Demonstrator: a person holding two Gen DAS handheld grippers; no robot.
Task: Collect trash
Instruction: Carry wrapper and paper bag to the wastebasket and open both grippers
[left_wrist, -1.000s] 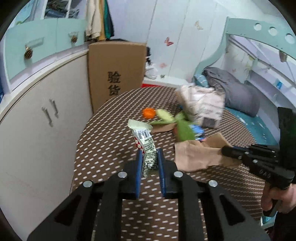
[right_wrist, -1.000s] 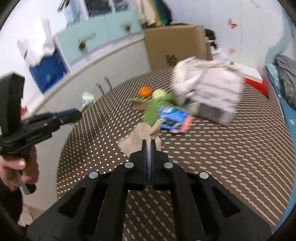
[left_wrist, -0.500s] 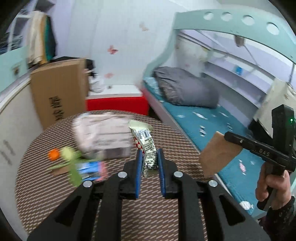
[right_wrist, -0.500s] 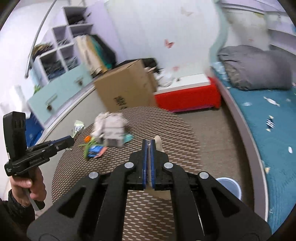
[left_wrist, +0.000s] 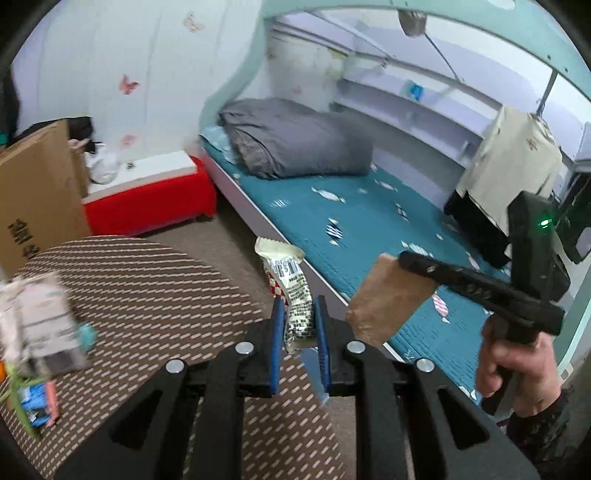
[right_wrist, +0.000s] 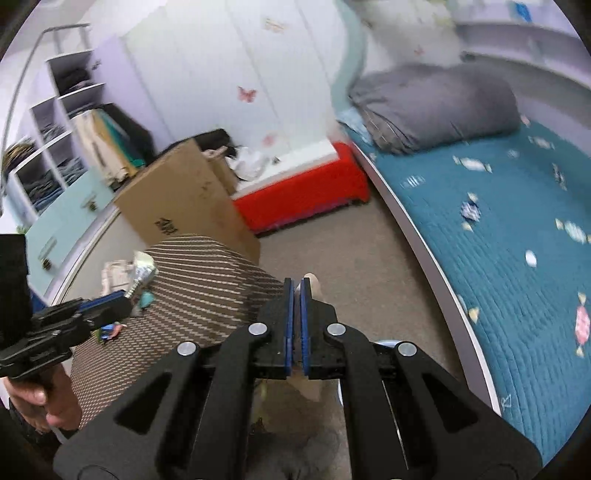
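Now, with your left gripper clamped on the snack wrapper and your right gripper pinching the brown paper scrap, both held off the table, keep both squeezes firm until over a bin.

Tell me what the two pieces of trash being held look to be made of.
The wrapper in the left tool: likely glossy plastic film, with printed barcode, crimped end and creases. The brown scrap in the right tool: probably matte kraft paper or thin card, flat, dull, no sheen.
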